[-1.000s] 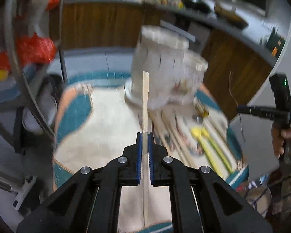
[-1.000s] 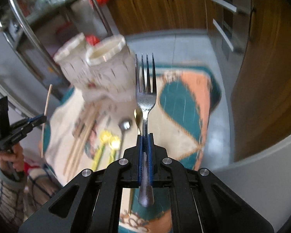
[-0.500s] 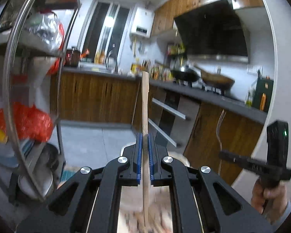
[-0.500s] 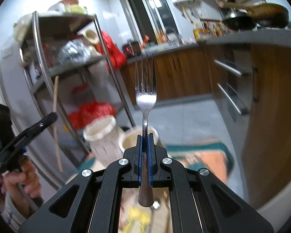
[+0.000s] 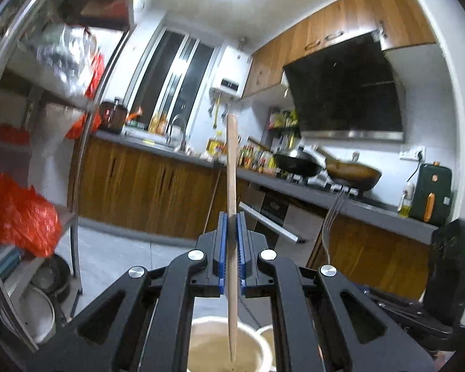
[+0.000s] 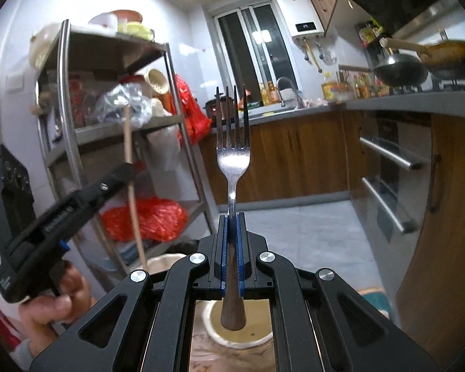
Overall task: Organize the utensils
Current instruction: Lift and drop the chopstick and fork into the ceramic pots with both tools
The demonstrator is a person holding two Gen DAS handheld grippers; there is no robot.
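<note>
My left gripper (image 5: 231, 248) is clamped on a wooden chopstick (image 5: 231, 192), upright, its lower tip directly over one cream holder (image 5: 223, 347). My right gripper (image 6: 231, 248) pinches the fork (image 6: 232, 155), tines up, handle end just above the other holder (image 6: 238, 338); each needs a straight drop.

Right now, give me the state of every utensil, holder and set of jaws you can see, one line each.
Left gripper: jaws shut on the chopstick.
Chopstick: upright, lower tip over the left cup.
Right gripper: jaws shut on the fork.
Fork: upright, prongs up, handle end over the right cup.
Left cup: upright, open at the top.
Right cup: upright, open at the top.
</note>
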